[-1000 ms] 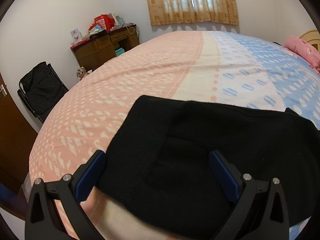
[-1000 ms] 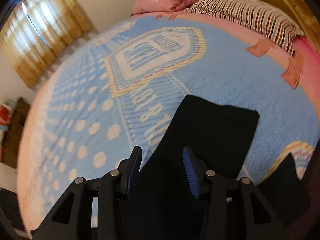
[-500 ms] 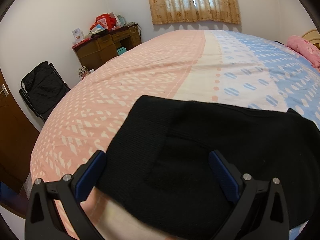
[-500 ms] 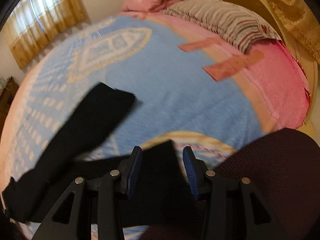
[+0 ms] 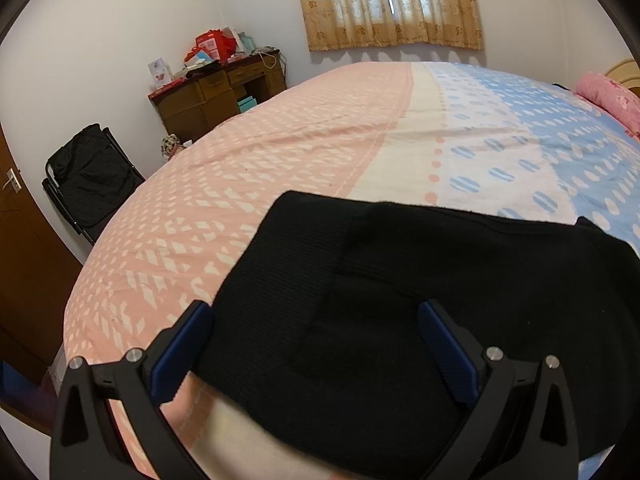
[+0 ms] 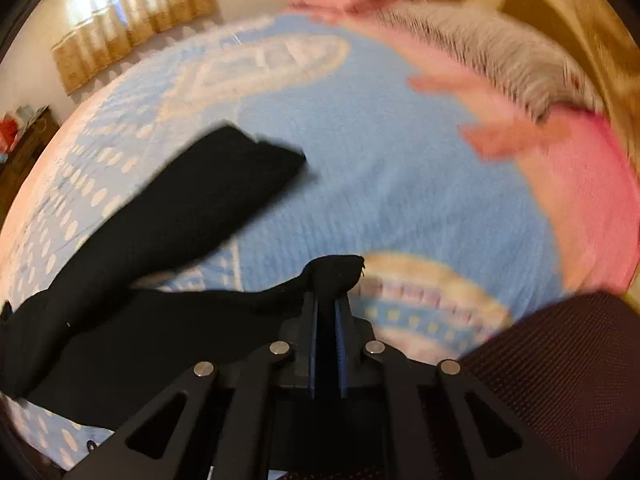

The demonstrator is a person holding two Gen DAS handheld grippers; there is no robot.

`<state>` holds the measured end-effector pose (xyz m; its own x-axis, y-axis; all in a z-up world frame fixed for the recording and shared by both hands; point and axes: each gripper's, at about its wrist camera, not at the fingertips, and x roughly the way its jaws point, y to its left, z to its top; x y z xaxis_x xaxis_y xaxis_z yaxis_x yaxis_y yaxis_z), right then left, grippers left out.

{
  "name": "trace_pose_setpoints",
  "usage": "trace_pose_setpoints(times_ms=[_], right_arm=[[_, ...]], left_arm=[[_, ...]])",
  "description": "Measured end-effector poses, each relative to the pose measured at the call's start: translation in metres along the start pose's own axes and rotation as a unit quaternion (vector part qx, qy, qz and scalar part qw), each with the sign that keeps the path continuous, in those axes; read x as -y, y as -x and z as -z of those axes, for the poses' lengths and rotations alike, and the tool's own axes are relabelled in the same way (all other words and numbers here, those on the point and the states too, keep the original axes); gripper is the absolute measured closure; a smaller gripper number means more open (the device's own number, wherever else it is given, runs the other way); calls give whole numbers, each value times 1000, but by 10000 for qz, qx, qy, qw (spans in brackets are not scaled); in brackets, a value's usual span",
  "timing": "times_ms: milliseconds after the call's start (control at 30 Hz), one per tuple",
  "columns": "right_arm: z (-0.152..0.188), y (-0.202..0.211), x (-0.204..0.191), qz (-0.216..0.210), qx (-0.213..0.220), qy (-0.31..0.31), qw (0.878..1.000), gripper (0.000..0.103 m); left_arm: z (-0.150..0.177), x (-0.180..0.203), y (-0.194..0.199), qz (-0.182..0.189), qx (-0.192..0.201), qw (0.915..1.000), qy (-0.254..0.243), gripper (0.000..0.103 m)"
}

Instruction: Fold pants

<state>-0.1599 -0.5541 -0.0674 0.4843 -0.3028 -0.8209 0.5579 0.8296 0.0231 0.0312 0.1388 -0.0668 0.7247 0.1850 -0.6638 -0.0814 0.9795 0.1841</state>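
Black knit pants point(image 5: 420, 300) lie spread flat on the bed point(image 5: 280, 184), which has a pink, cream and blue patterned cover; waistband end sits near the foot-side edge, over the pink/cream part.

Left gripper point(image 5: 316, 344): blue-padded fingers point(image 5: 182, 344) spread wide, hovering over the waistband area, angled down. One pad is at the pants' left edge, the other over the middle of the fabric. Nothing pinched between them, no visible press on the cloth.

Right gripper point(image 6: 329, 316): fingers nearly together, clamped on a bunched corner of the black fabric. A small tuft of cloth pokes out above the fingertips and the material runs off to the left from there. This looks like the hem of one leg, lifted slightly off the blue part of the cover. The right view is motion-blurred, so the fine detail of the grip is soft.

Other leg point(image 6: 192, 208) lies flat, stretched diagonally across the blue cover toward the middle of the bed, its hem end free and well apart from the right gripper.

Around:
- Dark mesh chair back point(image 6: 560, 380) at lower right of the right view, just beside the bed edge.
- Striped pillow point(image 6: 500, 60) and pink pillow point(image 5: 612, 96) at the head end.
- Brown wooden desk point(image 5: 212, 100) with red and white clutter on top against the far wall, below and left of the beige curtains point(image 5: 392, 0).
- Black folding chair point(image 5: 88, 176) with dark cloth on it near the wooden door point(image 5: 24, 264).
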Motion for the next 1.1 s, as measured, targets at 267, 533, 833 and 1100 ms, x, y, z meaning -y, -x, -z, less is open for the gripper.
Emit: trace_pose_setpoints(times_ms=[267, 533, 833, 1100], right_arm=[[-18, -17, -3, 295, 43, 217, 9993, 95], [-19, 4, 31, 1233, 224, -455, 9911, 42], [-11, 40, -27, 48, 724, 6, 9974, 77], [7, -14, -30, -258, -144, -414, 9987, 76]], left_arm=[[1, 0, 2, -67, 36, 10000, -4, 0], [1, 2, 2, -91, 26, 10000, -2, 0], [1, 2, 2, -88, 35, 10000, 4, 0], [1, 3, 1, -84, 38, 10000, 9, 0]])
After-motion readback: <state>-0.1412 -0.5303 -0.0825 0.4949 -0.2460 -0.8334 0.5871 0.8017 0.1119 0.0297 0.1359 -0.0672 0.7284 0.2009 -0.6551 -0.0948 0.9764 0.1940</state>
